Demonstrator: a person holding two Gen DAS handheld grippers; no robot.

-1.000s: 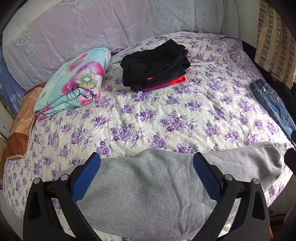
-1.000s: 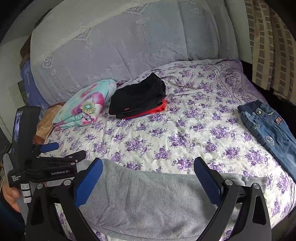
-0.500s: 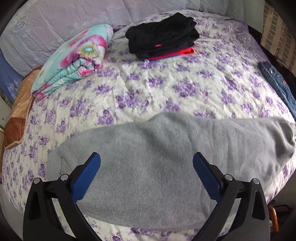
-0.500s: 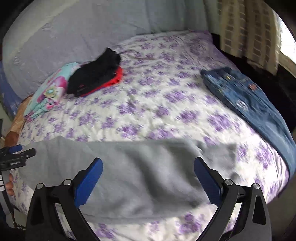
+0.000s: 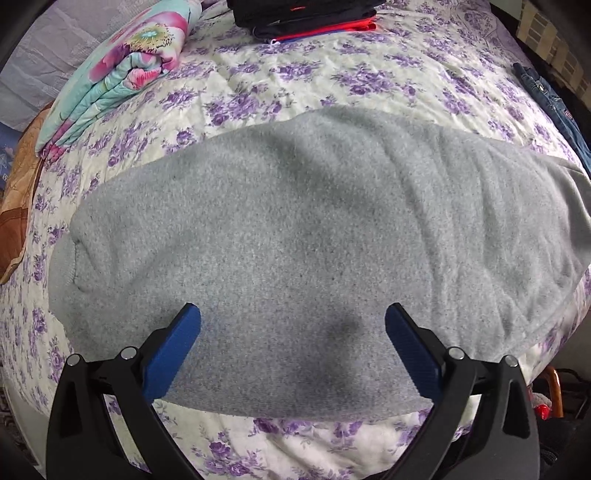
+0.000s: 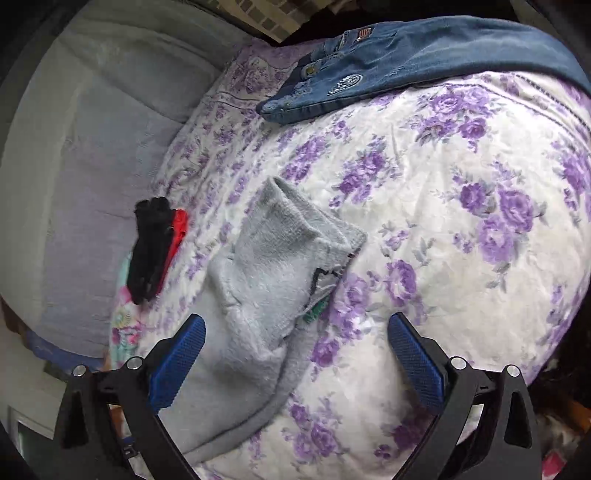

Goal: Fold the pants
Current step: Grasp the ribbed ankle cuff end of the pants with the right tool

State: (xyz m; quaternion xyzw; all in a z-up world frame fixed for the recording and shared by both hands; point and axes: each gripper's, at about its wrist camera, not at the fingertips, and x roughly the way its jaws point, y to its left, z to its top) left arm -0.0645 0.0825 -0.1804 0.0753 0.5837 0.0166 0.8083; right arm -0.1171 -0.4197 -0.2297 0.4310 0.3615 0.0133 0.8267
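Purple-flowered bedding (image 5: 369,85) covers the bed that fills both wrist views, with a pale grey padded headboard (image 6: 92,147) rising at the left of the right wrist frame. Grey fleece pants (image 5: 295,240) lie spread flat across the middle of the left wrist frame, running from a rounded end at centre left to the right edge, their near hem close to the bed's front edge. The left gripper (image 5: 293,332) hangs low over the pants with its blue-padded fingers (image 5: 171,354) spread wide apart, nothing between them, both tips over grey cloth. A folded floral quilt (image 5: 122,74) in turquoise and pink sits at upper left, and a stack of black and red folded clothes (image 5: 306,18) lies at the top centre. Blue jeans (image 5: 546,96) show at the upper right edge.

From the right wrist camera, the scene appears tilted: the pants' ribbed end (image 6: 280,258) bunches at centre, a patch of dark and green showing at its fold. The right gripper (image 6: 295,343) is likewise spread open and holds nothing, its left finger (image 6: 177,365) over grey fabric and its right finger over bare bedding. Jeans (image 6: 406,66) stretch across the top of that frame, the dark clothing stack (image 6: 155,243) at centre left.
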